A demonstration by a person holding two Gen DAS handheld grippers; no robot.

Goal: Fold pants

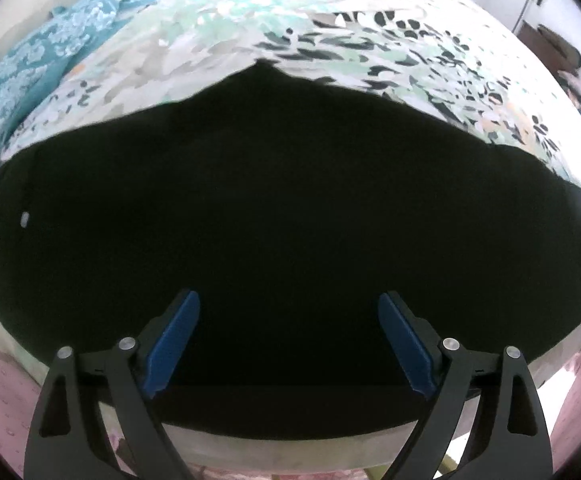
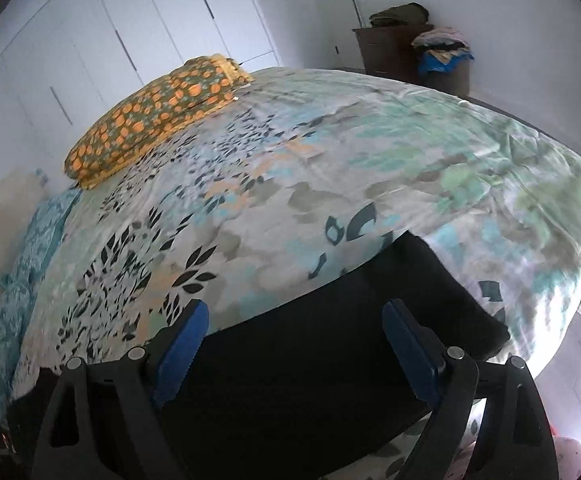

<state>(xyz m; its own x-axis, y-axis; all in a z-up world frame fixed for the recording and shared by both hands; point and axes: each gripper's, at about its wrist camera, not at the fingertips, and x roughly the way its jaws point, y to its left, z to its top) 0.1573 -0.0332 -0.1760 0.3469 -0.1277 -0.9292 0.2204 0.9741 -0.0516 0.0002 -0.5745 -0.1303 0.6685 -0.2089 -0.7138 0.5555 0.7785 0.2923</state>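
1. Black pants (image 1: 290,220) lie spread flat near the front edge of the bed (image 1: 218,56), on a leaf-print cover of teal, grey and black
2. Left claw (image 1: 289,308) is above the pants, pointing steeply down; blue pads (image 1: 172,346) stand wide apart, with nothing between them
3. Right claw (image 2: 295,318) is wide too, holding nothing; it sits over the far edge of the pants (image 2: 330,344), where dark cloth meets the cover
4. An orange-patterned pillow (image 2: 158,116) rests at the far left of the bed, well apart from the pants
5. A brown dresser (image 2: 390,48) stands against the back wall, with folded cloth on top
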